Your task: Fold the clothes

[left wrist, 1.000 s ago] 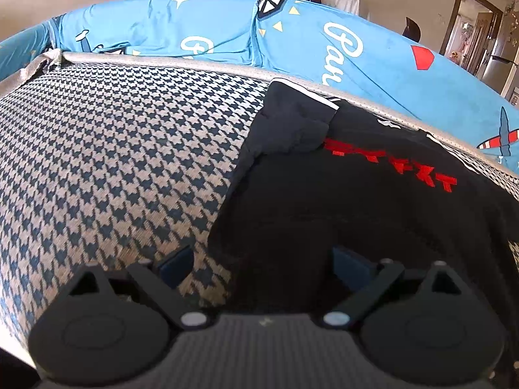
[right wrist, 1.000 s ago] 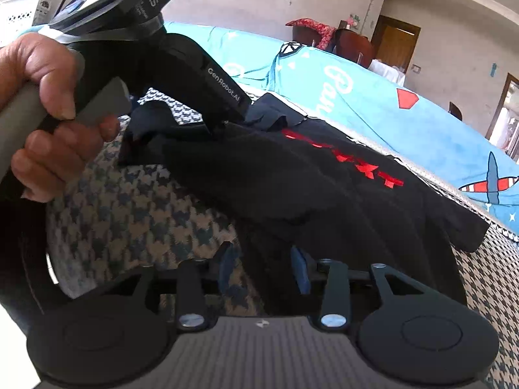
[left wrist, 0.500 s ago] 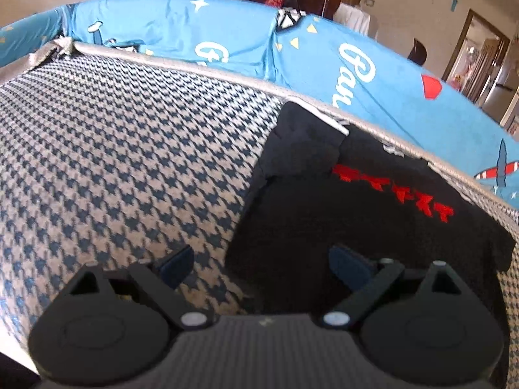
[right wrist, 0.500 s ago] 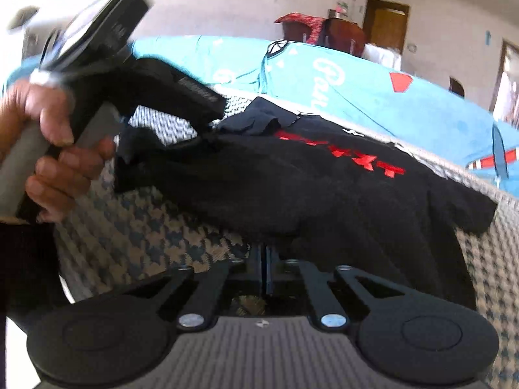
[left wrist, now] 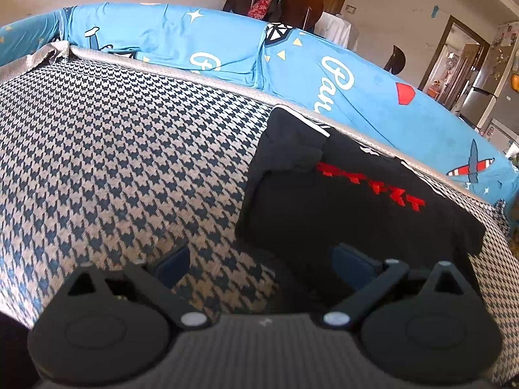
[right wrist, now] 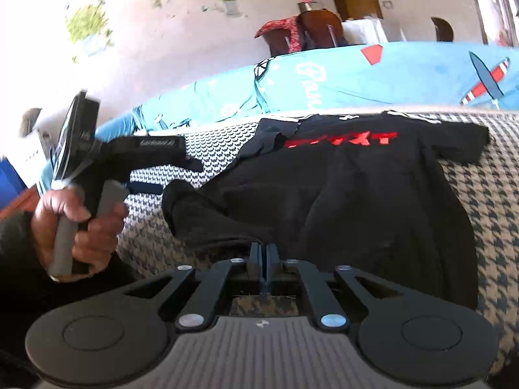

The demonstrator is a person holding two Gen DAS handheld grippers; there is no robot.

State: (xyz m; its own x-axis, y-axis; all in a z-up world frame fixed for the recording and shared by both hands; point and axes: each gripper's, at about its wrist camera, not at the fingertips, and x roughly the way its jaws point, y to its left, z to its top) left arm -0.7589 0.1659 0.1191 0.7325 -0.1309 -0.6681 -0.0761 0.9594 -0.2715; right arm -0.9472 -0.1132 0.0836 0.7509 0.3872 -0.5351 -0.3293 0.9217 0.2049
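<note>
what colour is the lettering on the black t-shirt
Red lettering on the black t-shirt; clearest in the right wrist view.

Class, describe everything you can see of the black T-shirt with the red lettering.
The black T-shirt looks like soft knit fabric with red lettering across the chest and thin white trim near the collar. It lies front up on the houndstooth cover, collar toward the blue sheet. One sleeve is folded inward. The right gripper is shut on its bunched near hem; the left gripper is open, not holding it.

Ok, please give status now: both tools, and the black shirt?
Left tool open, empty. Right tool shut on black shirt hem. Shirt on houndstooth cover, nothing blocking.
</note>
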